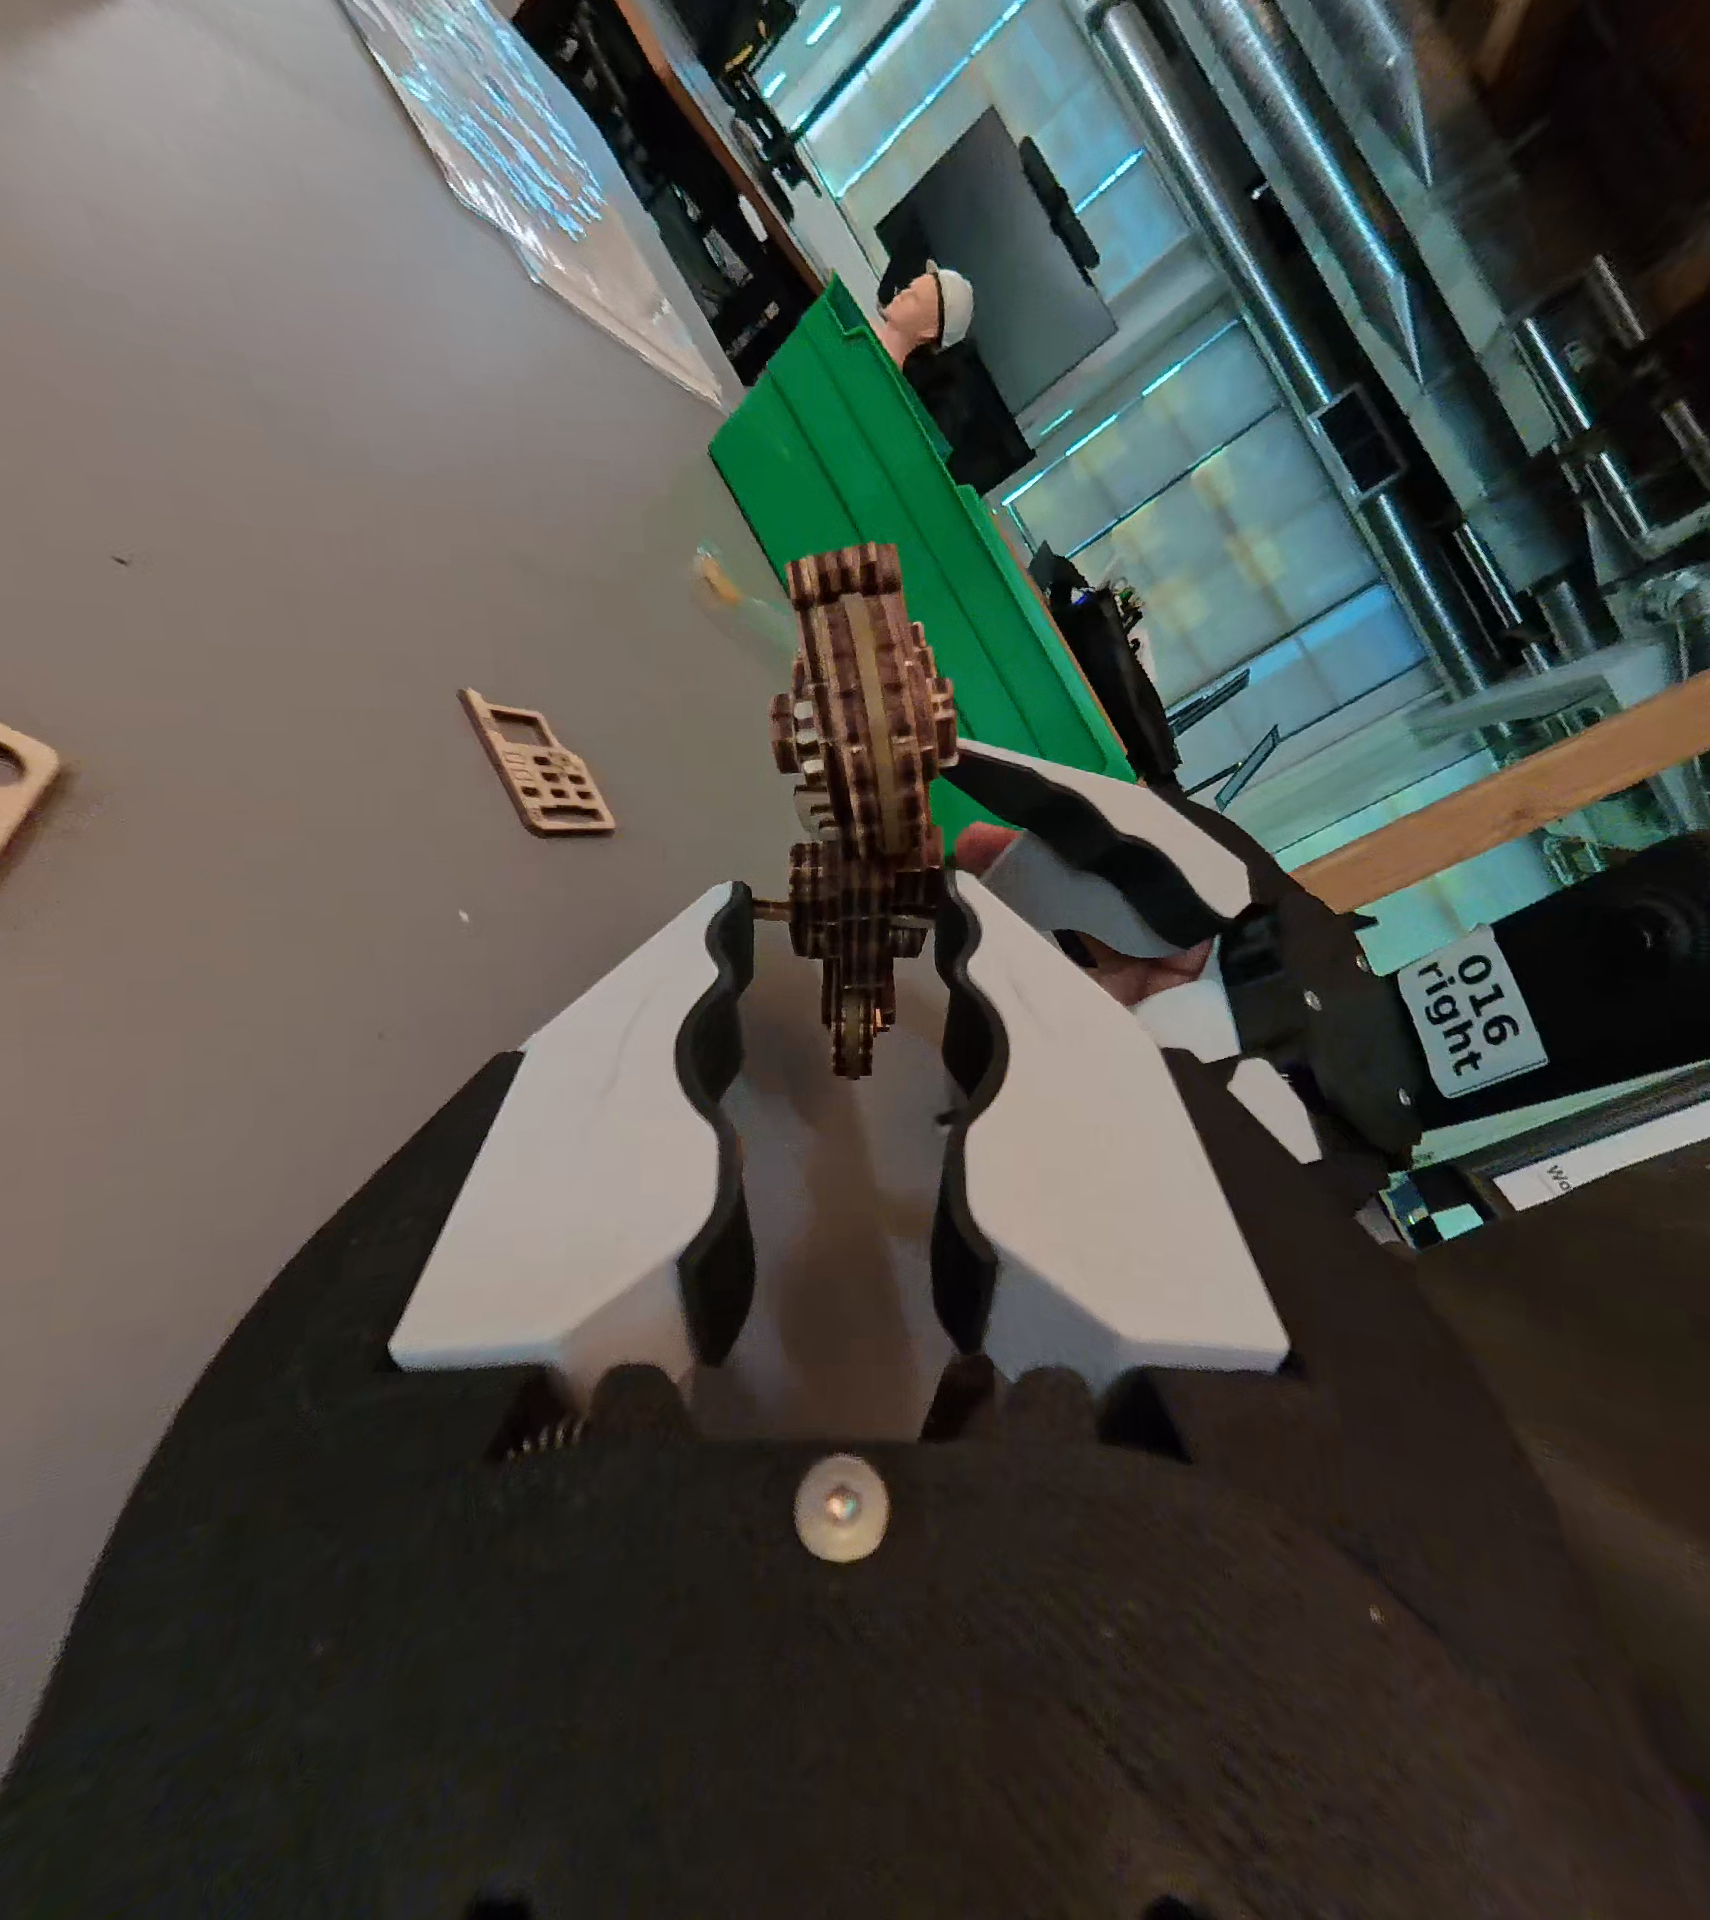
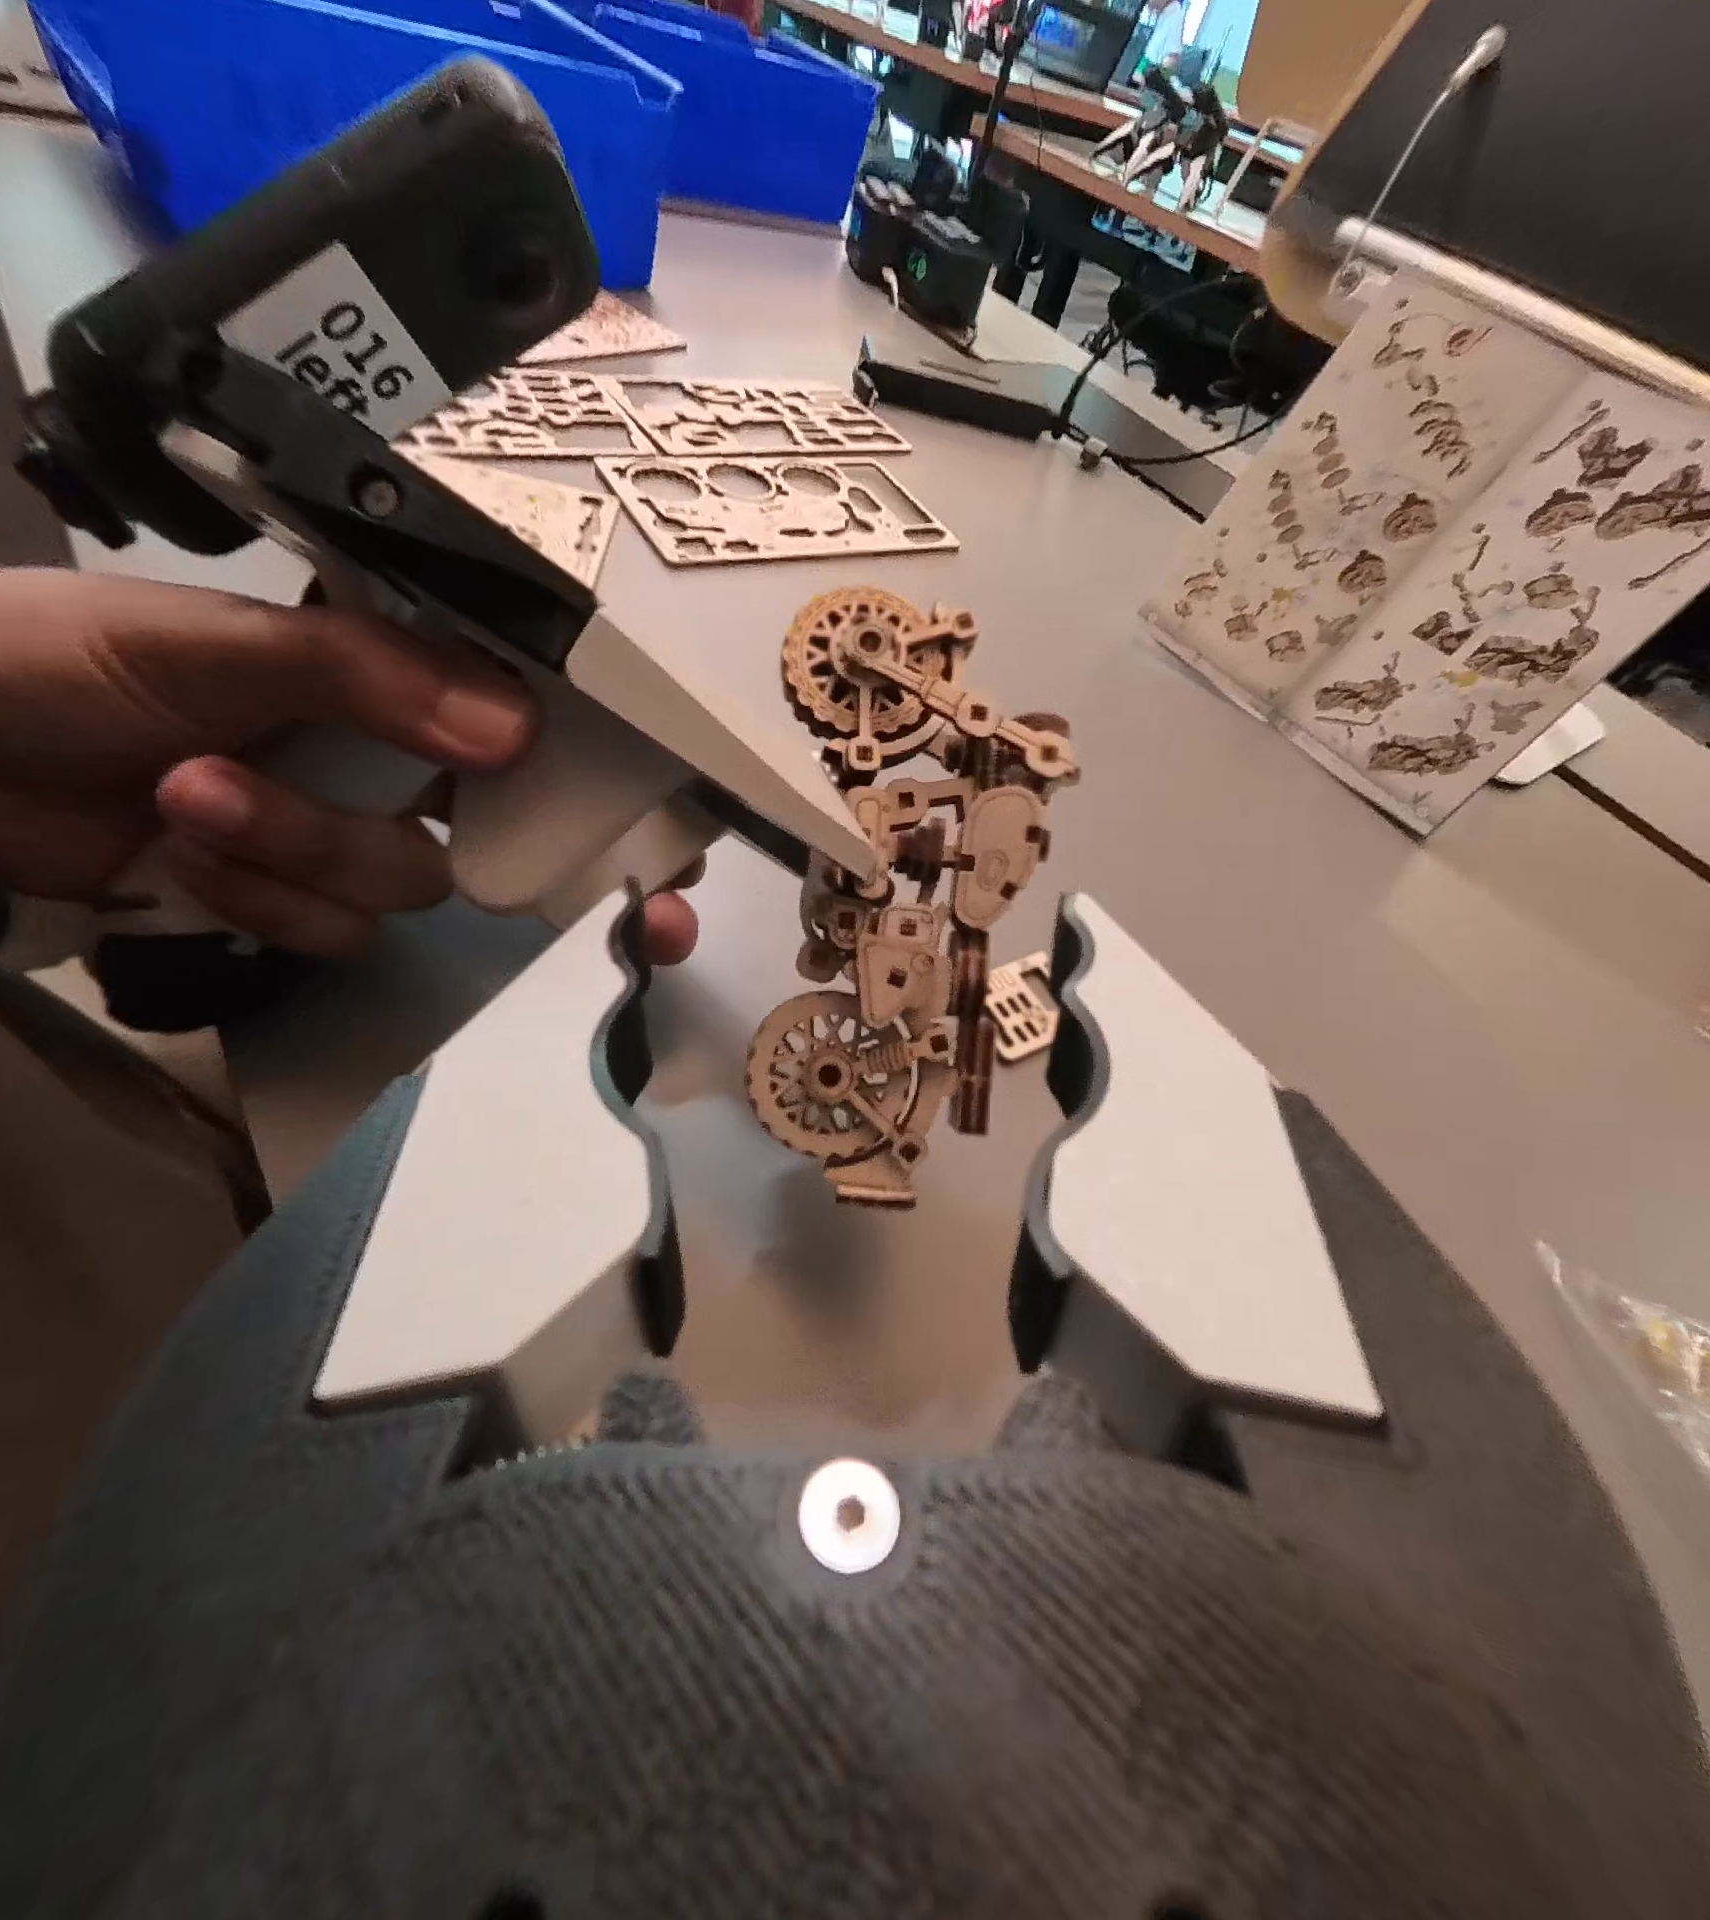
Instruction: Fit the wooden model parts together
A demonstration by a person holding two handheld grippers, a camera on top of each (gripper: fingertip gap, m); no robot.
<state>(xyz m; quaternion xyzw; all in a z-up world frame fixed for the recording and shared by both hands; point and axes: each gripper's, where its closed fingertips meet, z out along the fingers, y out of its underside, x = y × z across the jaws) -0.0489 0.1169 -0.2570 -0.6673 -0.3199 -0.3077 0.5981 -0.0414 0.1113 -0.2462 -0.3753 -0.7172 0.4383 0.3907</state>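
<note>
Motorcycle model [image 2: 918, 883] pinched mid-frame in our left claw [image 1: 843, 914]; right claw [image 2: 851, 997] spread beside it. Next we grab the loose panel [image 2: 1022, 1006].

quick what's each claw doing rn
Left claw: shut on the wooden motorcycle model, holding it off the table.
Right claw: open, empty, the model in front of it.

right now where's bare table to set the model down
Bare grey table lies right of the model, between it and the booklet, and on the near side under the right gripper. A small wooden piece lies just behind the model. Farther back it is crowded: cut-out sheets, blue bins, cables. A clear bag sits far right.
</note>
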